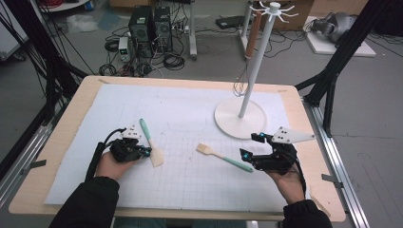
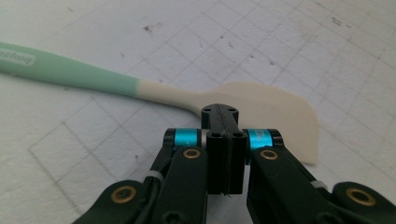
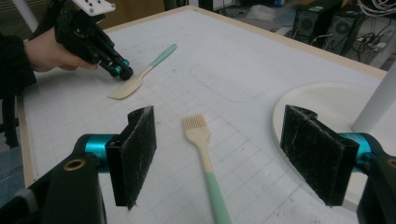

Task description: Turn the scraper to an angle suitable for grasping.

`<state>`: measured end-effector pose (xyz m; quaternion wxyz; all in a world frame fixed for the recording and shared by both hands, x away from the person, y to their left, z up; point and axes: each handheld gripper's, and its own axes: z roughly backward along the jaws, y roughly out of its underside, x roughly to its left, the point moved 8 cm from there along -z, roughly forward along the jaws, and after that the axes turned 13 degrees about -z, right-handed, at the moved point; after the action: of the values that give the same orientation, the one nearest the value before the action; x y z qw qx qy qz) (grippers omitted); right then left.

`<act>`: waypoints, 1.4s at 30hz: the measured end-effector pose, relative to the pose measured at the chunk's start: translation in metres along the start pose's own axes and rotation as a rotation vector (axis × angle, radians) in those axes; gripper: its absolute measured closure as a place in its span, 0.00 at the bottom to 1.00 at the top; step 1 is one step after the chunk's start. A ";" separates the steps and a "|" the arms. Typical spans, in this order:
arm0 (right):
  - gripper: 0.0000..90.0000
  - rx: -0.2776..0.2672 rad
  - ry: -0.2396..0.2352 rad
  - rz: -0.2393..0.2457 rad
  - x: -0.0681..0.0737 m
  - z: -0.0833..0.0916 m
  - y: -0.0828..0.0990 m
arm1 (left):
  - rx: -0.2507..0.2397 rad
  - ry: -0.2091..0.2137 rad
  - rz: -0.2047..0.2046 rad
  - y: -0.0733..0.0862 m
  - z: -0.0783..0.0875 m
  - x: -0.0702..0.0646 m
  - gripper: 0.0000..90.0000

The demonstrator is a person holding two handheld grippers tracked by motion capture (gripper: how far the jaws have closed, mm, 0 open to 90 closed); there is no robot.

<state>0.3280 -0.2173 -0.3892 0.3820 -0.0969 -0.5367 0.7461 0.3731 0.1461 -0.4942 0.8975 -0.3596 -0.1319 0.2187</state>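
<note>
Wooden counter [image 1: 71,123] under white gridded mat [image 1: 190,175], cabled floor behind, white hook stand [image 1: 250,76], spatula [image 1: 151,141] by closed left fingers [image 2: 224,135], brush [image 3: 205,158] between wide-open right fingers [image 3: 133,154]

spatula [image 1: 151,141] on mat [image 1: 185,185] left side, brush [image 1: 223,156] right of it, stand base [image 1: 233,118] behind brush, far right of mat.

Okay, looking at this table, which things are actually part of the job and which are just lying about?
Likely in the job:
spatula, under the shut left gripper
brush, between the jaws of the open right gripper
hook stand, probably where they get hung

Just lying about:
whisk, already hanging on the stand
computer towers and cables on the floor
</note>
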 end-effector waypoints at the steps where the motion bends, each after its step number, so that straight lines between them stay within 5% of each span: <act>1: 0.29 0.002 0.001 -0.005 0.000 0.001 0.000 | 0.001 -0.004 -0.005 -0.001 -0.001 -0.002 1.00; 20: 0.29 0.003 0.003 -0.005 -0.001 0.000 0.001 | -0.019 0.043 -0.042 -0.016 -0.008 -0.017 1.00; 26: 0.29 0.008 -0.004 -0.014 -0.001 -0.001 0.002 | -0.100 -0.005 0.001 -0.036 0.000 0.007 1.00; 32: 0.29 0.013 -0.005 -0.011 -0.001 -0.003 0.003 | -0.118 -0.015 0.049 -0.040 -0.008 0.029 1.00; 35: 0.29 0.014 -0.009 -0.013 -0.002 -0.004 0.004 | -0.073 -0.014 0.060 -0.032 -0.018 0.034 1.00; 42: 0.29 0.014 -0.024 -0.035 -0.003 -0.008 0.008 | -0.057 -0.014 0.073 -0.028 -0.029 0.036 1.00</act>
<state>0.3306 -0.2146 -0.4003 0.3893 -0.0760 -0.5375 0.7442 0.4244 0.1290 -0.4919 0.8774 -0.3880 -0.1309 0.2500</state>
